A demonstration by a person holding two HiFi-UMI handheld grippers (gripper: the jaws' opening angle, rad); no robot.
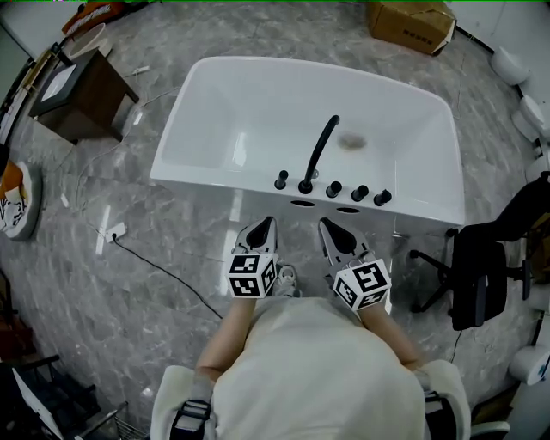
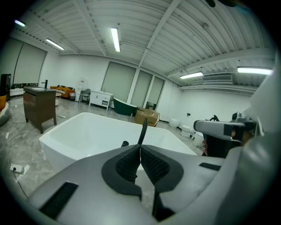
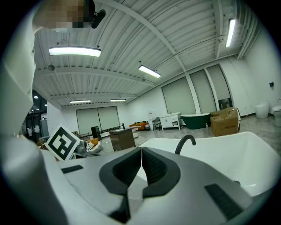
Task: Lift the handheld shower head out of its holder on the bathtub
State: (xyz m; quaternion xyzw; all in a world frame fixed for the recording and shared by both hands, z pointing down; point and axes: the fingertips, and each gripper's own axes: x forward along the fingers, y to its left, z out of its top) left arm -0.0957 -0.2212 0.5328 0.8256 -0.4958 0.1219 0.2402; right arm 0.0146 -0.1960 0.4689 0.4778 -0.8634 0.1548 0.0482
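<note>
1. Far left: boxy dark-brown wooden cabinet (image 1: 82,94) with a flat top, on a glossy grey floor (image 1: 146,292) of veined stone.
2. Just right of it, lying on the floor: small white socket block (image 1: 114,230) with a thin black cable (image 1: 163,271) snaking away.
3. Centre: smooth, glossy white tub (image 1: 206,82), a rounded rectangle with a thick rim, sloping inner walls and a dull smudge around the drain (image 1: 351,141).
4. In front of the tub's near wall: left gripper (image 1: 263,230), with a matt grey shell and black dimpled pads. Pads pressed together tip to tip, pinching nothing. Black-and-white marker cube (image 1: 252,275) behind.
5. On the near rim: slim black spout (image 1: 320,150), arched over the basin, with stubby round black fittings (image 1: 359,192) in a row, one to its left and three to its right.
6. Shower head: somewhere among those stubs, seated on the rim beyond both grippers and apart from them. Cannot tell which stub.
7. Beside the left one: right gripper (image 1: 331,232), same grey shell and textured black pads. Closed tight along a thin seam, with nothing in between.
8. Top right: creased brown cardboard box (image 1: 412,21).
9. Right edge: black office chair (image 1: 481,266), padded back, spoked base.
</note>
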